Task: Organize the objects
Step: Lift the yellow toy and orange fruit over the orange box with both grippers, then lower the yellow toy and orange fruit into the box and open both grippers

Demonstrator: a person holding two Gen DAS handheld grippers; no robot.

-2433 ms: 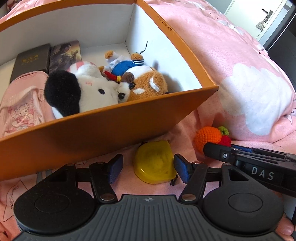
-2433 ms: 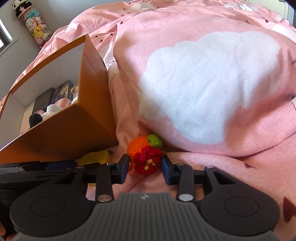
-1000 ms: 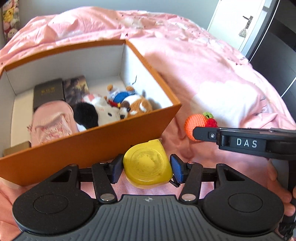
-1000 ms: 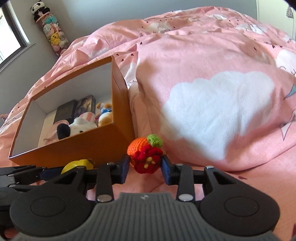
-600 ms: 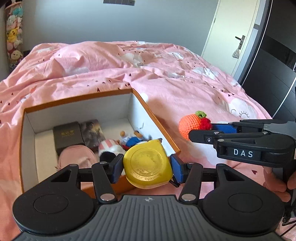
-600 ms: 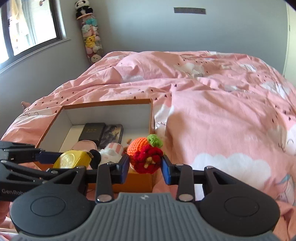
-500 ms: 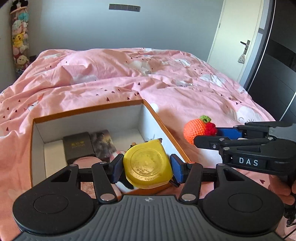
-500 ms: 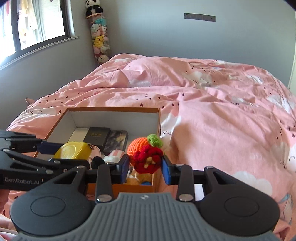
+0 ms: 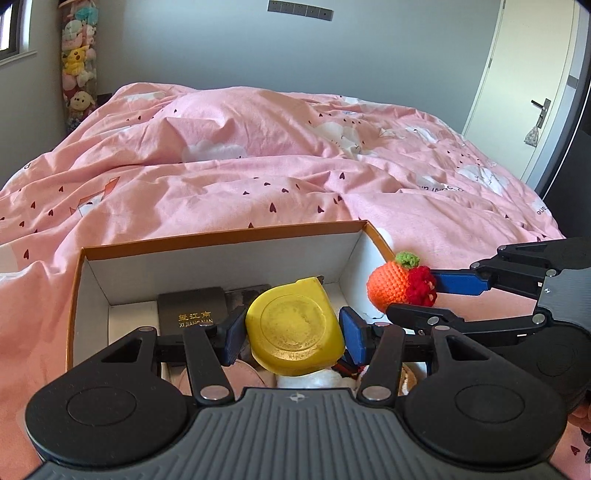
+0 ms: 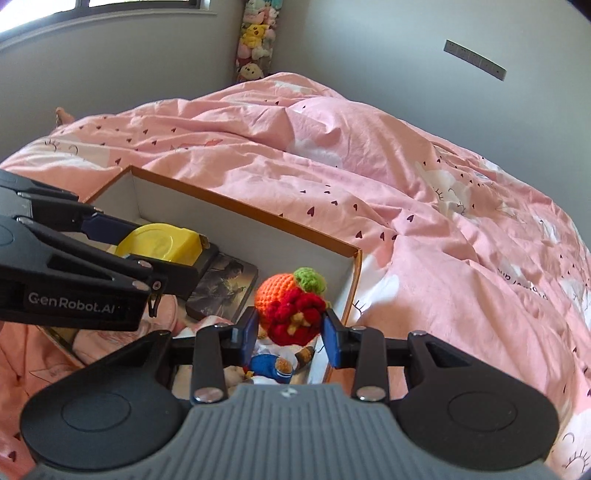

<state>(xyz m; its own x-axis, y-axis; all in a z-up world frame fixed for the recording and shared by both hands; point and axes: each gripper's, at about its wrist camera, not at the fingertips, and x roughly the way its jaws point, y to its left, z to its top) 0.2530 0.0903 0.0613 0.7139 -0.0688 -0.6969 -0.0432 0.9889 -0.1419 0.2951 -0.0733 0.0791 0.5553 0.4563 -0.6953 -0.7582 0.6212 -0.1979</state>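
Observation:
My left gripper (image 9: 291,336) is shut on a yellow tape measure (image 9: 295,328) and holds it above the orange box (image 9: 221,236). My right gripper (image 10: 290,330) is shut on a crocheted orange-and-red fruit toy (image 10: 291,302), held over the box's right end (image 10: 352,280). The left gripper with the tape measure (image 10: 159,243) shows in the right wrist view, and the fruit toy (image 9: 399,288) shows in the left wrist view. The box holds a black case (image 9: 190,312), a picture tin (image 10: 221,288), a pink pouch and plush toys (image 10: 275,363).
The box sits on a bed with a pink duvet (image 9: 295,166). A tall column of plush toys (image 9: 77,70) stands in the far left corner. A white door (image 9: 532,92) is at the right. A window (image 10: 92,7) is on the left wall.
Both grippers closed on their objects on the duvet beside the box, lifted them, and now hold them over the open box.

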